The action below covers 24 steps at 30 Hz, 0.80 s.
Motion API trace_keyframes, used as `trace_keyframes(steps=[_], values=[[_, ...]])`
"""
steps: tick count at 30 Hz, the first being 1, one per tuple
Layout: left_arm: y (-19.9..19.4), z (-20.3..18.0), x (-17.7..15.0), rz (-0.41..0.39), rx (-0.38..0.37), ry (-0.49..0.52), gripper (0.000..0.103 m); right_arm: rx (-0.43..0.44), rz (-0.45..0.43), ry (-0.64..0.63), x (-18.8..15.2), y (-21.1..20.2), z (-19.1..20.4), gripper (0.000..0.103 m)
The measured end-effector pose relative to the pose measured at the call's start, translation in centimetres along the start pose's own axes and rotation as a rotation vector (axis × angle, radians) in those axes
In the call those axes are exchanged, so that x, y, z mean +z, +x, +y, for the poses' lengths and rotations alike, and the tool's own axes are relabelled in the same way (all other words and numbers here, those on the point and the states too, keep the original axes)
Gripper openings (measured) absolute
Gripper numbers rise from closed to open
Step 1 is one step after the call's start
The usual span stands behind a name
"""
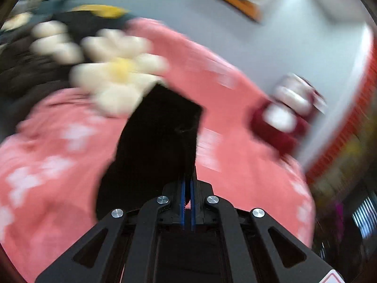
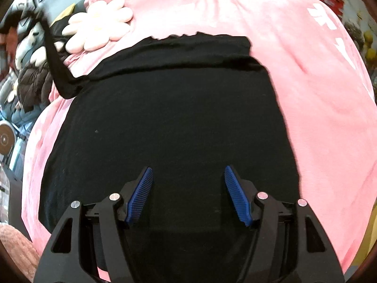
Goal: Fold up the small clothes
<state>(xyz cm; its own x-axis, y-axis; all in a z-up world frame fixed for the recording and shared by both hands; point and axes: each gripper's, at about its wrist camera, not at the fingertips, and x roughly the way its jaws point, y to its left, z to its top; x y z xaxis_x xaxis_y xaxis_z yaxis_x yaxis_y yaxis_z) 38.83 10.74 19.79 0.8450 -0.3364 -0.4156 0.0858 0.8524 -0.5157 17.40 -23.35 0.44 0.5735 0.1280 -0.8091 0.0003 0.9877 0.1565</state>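
Note:
A black garment (image 2: 169,118) lies spread on a pink blanket (image 2: 318,108). Its far edge is folded over, and one strip (image 2: 50,49) is pulled up to the far left. My right gripper (image 2: 188,176) is open just above the garment's near part, blue pads (image 2: 232,186) wide apart and empty. In the blurred left wrist view, my left gripper (image 1: 188,186) is shut on a piece of the black garment (image 1: 155,136) and holds it lifted above the pink blanket (image 1: 59,176).
A cream flower-shaped cushion (image 1: 117,70) lies on the blanket's far left, also in the right wrist view (image 2: 99,28). A dark red and white object (image 1: 282,115) sits at the blanket's right edge. Dark padded clothing (image 2: 33,85) is piled at left.

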Motion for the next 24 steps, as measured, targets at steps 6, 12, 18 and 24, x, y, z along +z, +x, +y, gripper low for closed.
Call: trace_keyframes(steps=[6, 12, 18, 24], values=[[11.1, -13.3, -12.3, 0.317, -0.094, 0.147, 0.024, -0.048, -0.003, 0.048, 0.6, -0.1, -4.2, 0.062], [11.7, -11.8, -23.6, 0.445, 0.045, 0.216, 0.046, -0.022, -0.036, 0.071, 4.9, -0.3, -8.4, 0.062], [6.9, -5.0, -24.8, 0.458, 0.122, 0.205, 0.056, 0.039, -0.064, 0.038, 14.3, 3.8, -7.7, 0.062], [4.1, 0.3, -24.6, 0.494, 0.178, 0.146, 0.057, 0.035, 0.024, 0.057, 21.3, 12.6, -4.9, 0.062]])
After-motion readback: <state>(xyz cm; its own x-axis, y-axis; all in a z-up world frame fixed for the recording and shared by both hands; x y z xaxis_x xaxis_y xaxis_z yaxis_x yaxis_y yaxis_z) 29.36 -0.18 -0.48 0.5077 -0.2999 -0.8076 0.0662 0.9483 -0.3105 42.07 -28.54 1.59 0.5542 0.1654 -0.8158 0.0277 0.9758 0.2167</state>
